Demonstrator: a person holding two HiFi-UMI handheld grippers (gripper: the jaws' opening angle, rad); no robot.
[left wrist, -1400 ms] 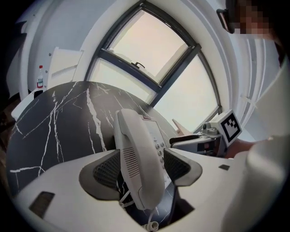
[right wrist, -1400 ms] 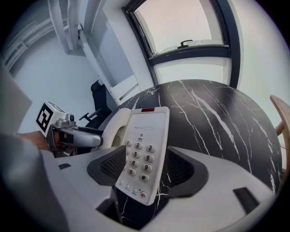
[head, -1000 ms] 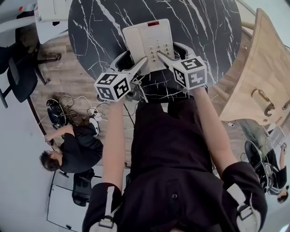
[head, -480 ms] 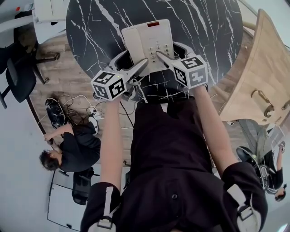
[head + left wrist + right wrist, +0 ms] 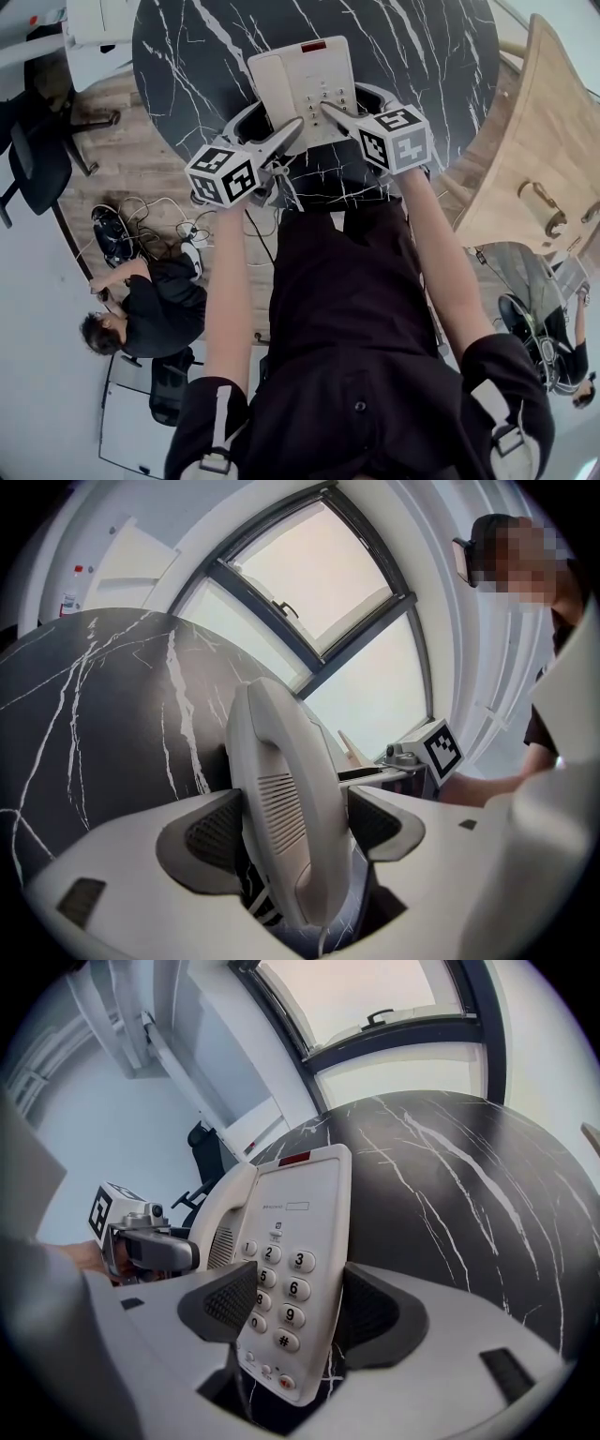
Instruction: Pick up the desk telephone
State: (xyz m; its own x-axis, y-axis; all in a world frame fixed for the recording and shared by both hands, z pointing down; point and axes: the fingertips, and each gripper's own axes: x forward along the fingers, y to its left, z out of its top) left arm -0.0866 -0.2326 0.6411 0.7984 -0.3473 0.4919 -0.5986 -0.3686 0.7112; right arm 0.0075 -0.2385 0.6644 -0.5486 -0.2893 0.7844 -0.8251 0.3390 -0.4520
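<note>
Reaching both arms forward, I have my left gripper (image 5: 295, 827) clamped on the curved handset (image 5: 279, 789) of the white plastic desk telephone (image 5: 305, 84). My right gripper (image 5: 295, 1309) is clamped across its keypad body, at the near edge of the round black marble table (image 5: 422, 47).

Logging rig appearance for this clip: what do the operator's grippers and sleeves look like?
Both the left gripper and right gripper have light grey, broad wedge-shaped jaws with dark textured pads. Each carries a white cube with black square markers. The sleeves are black and short.
</note>
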